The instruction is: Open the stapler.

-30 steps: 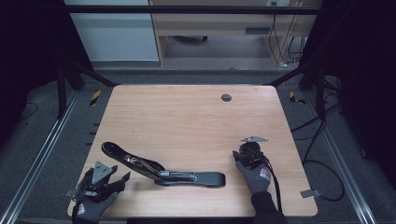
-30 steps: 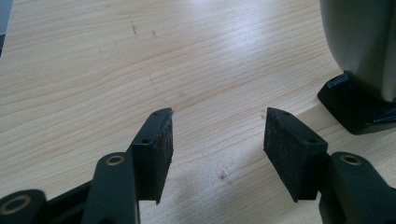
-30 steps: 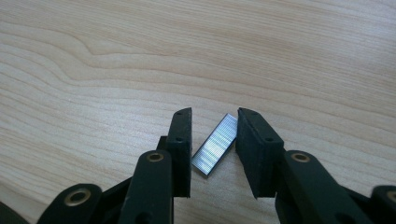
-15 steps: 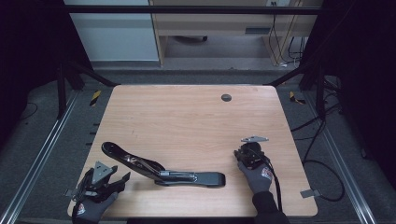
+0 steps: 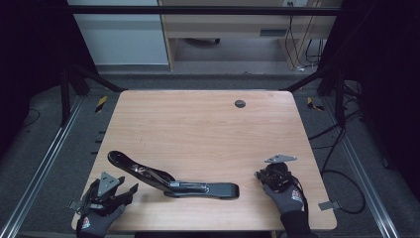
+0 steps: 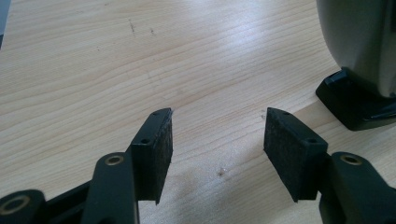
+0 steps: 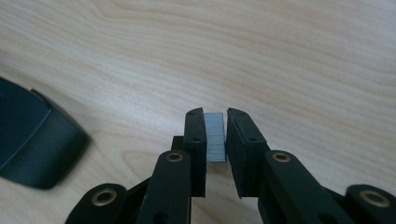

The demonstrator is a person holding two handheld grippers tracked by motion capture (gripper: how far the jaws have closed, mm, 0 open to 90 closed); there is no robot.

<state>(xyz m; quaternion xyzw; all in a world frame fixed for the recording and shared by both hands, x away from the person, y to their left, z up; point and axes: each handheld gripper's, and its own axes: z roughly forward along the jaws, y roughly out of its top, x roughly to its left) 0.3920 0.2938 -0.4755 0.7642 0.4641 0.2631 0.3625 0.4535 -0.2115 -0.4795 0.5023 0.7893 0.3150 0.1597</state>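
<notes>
My right hand-held gripper [image 7: 215, 122] is closed on a small grey block of staples [image 7: 215, 138]. The block sits upright between the two black pads [image 7: 196, 140], touching both, with its top edge level with the pad tips. In the high view this hand-held gripper [image 5: 274, 174] rests low over the bench [image 5: 198, 124], near its right near corner, with my gloved right hand [image 5: 286, 196] behind it.

To the left of my right hand-held gripper lies a long black stapler [image 5: 171, 178], opened out flat on the bench. Its near end [image 7: 32, 140] shows as a dark rounded shape to the left of the jaws, apart from them.

My left hand-held gripper [image 6: 217, 135] is open and holds nothing. Bare wood shows in the wide gap between its pads [image 6: 161, 140]. It hovers close above the bench surface. To its right and ahead, the other end of the stapler [image 6: 359, 56] rises from a black foot on the wood, clear of the right pad.

In the high view my left hand-held gripper [image 5: 130, 190] sits at the left near edge of the bench, held by my gloved left hand [image 5: 99, 220], just beside the raised arm of the stapler.

A small dark round insert [image 5: 240, 103] lies in the bench top, well ahead of both hand-held grippers.
</notes>
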